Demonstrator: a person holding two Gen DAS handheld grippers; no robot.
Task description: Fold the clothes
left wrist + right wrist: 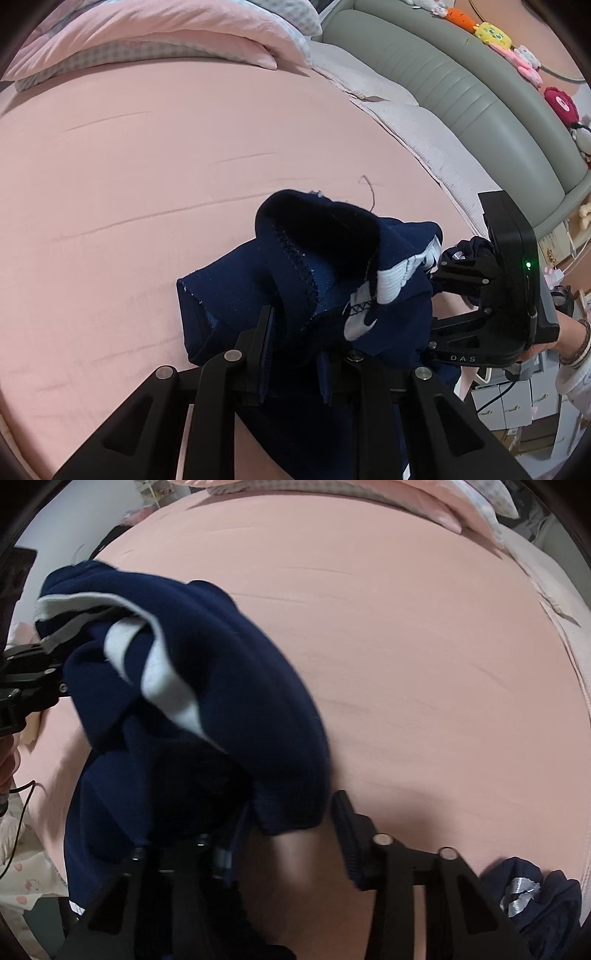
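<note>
A navy garment [332, 266] with white bands and a white logo is bunched up and held above the pink bed sheet [147, 184]. In the left wrist view my left gripper [295, 350] is shut on a thick fold of it. My right gripper [439, 295] meets the garment from the right, held by a hand. In the right wrist view the navy garment [221, 683] drapes over the left finger and hides it. The right finger's pad [345, 834] stands bare and apart from the cloth, so my right gripper [284, 842] is open. My left gripper [37, 664] grips the cloth's far left end.
A second dark garment [535, 893] with a silvery patch lies at the bed's near right edge. A pink duvet [166, 33] is piled at the head. A grey-green padded headboard [461, 92] carries plush toys [495, 35]. Boxes [517, 402] stand on the floor.
</note>
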